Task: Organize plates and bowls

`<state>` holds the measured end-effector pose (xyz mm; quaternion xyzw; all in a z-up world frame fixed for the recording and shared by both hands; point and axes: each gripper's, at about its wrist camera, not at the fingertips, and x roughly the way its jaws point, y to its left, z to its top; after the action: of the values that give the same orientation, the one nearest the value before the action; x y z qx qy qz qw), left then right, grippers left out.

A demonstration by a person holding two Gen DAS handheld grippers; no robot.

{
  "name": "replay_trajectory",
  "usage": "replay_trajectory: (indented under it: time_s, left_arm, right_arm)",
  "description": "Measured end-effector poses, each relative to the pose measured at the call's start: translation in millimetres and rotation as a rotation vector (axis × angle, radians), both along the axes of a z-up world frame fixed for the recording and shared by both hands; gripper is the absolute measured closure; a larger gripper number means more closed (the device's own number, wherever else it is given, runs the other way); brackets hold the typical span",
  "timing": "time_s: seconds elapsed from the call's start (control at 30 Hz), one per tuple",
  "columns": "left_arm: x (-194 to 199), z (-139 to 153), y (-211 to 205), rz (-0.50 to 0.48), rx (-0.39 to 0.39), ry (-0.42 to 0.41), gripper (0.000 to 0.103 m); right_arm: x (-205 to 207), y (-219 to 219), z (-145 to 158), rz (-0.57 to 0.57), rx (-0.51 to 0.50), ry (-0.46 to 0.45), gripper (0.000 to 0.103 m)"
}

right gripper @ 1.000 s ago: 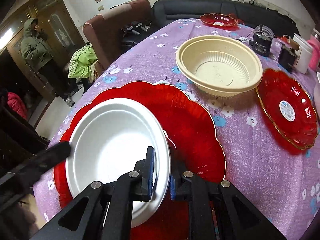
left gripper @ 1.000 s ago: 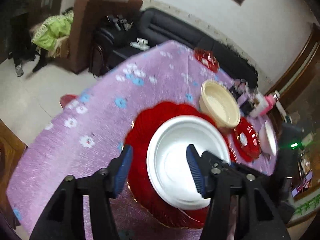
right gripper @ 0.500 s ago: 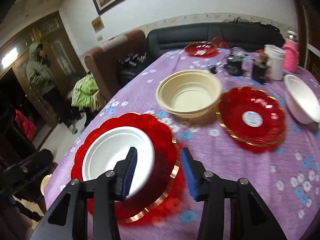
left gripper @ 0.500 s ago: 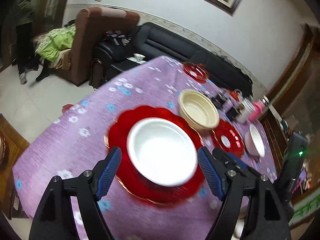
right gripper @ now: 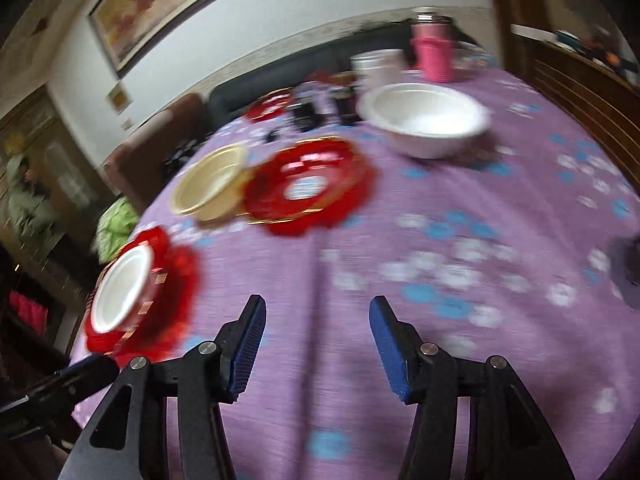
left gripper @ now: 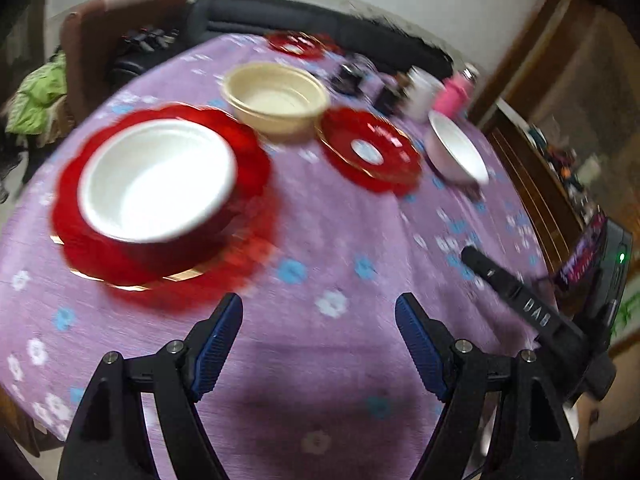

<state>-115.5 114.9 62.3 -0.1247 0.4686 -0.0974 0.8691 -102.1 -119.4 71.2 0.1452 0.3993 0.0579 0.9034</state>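
Note:
A white bowl (left gripper: 156,178) sits in a large red scalloped plate (left gripper: 248,176) at the table's left; both show in the right wrist view (right gripper: 120,292) (right gripper: 176,280). A cream bowl (left gripper: 276,100) (right gripper: 208,182) stands behind it, beside a small red plate (left gripper: 370,152) (right gripper: 308,186). Another white bowl (left gripper: 458,148) (right gripper: 424,120) stands farther right. My left gripper (left gripper: 319,316) is open and empty over bare cloth. My right gripper (right gripper: 318,316) is open and empty, well short of the dishes.
The round table has a purple flowered cloth (left gripper: 320,248). A third red plate (left gripper: 298,44), a pink cup (right gripper: 434,56), a white cup (right gripper: 376,66) and dark small items stand at the far edge. A sofa and a brown armchair (left gripper: 120,20) stand behind.
My right gripper let go of the white bowl's rim and opened. Both grippers pulled back from the bowl and swung right across the table.

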Motion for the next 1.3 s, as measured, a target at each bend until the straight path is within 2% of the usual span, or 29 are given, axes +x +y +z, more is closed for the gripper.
replay_trajectory:
  time_s: [0.13,0.27,0.47,0.6,0.73,0.8,0.97,1.03,1.07,1.13,1.17,1.2,1.3]
  left_arm:
    - [7.8,-0.6,-16.3,-0.048,-0.01,0.023,0.025]
    - [17.3,9.3,-6.7,-0.002,0.008,-0.009,0.025]
    - [30.9,9.8,26.3,0.12,0.015,-0.02,0.025]
    - [30.3,7.3,20.2,0.08,0.022,-0.022,0.025]
    - [28.5,4.5,8.8,0.021,0.017,-0.023,0.025]
    - [28.0,3.0,6.2,0.005,0.019,-0.023,0.025]
    - [27.2,2.4,4.7,-0.004,0.048,-0.033,0.025]
    - [27.0,1.8,1.9,-0.011,0.054,-0.034,0.025]
    - [27.1,1.5,0.2,-0.015,0.054,-0.033,0.025]
    - [26.3,-0.3,-2.8,-0.026,0.05,-0.029,0.025]
    - [26.0,-1.4,-4.0,-0.031,0.046,-0.025,0.025]
    - [25.7,-3.0,-5.2,-0.035,0.042,-0.02,0.025]
    - [25.7,-4.9,-5.4,-0.039,0.036,-0.013,0.025]
  right_arm:
    - [-6.2,-42.0,1.6,-0.08,0.008,0.008,0.045]
    - [-2.9,-61.1,5.7,-0.106,-0.002,0.011,0.045]
    - [30.7,-52.4,4.1,-0.074,0.012,0.032,0.045]
    - [73.5,-37.1,-1.6,-0.064,0.04,0.058,0.045]
    - [127.0,-25.9,-14.8,-0.076,0.126,0.125,0.045]
    - [146.8,-21.1,-22.0,-0.099,0.138,0.156,0.045]
    - [176.2,-12.7,-38.7,-0.122,0.177,0.215,0.044]
    - [179.9,-10.9,-40.1,-0.136,0.173,0.207,0.045]
    - [182.1,-8.7,-40.6,-0.134,0.16,0.212,0.047]
    - [184.6,-6.6,-41.0,-0.13,0.152,0.217,0.067]
    - [185.8,-5.7,-41.9,-0.123,0.158,0.227,0.084]
    - [186.7,-4.5,-44.0,-0.112,0.168,0.241,0.088]
    - [181.8,-3.7,-45.1,-0.106,0.171,0.24,0.088]
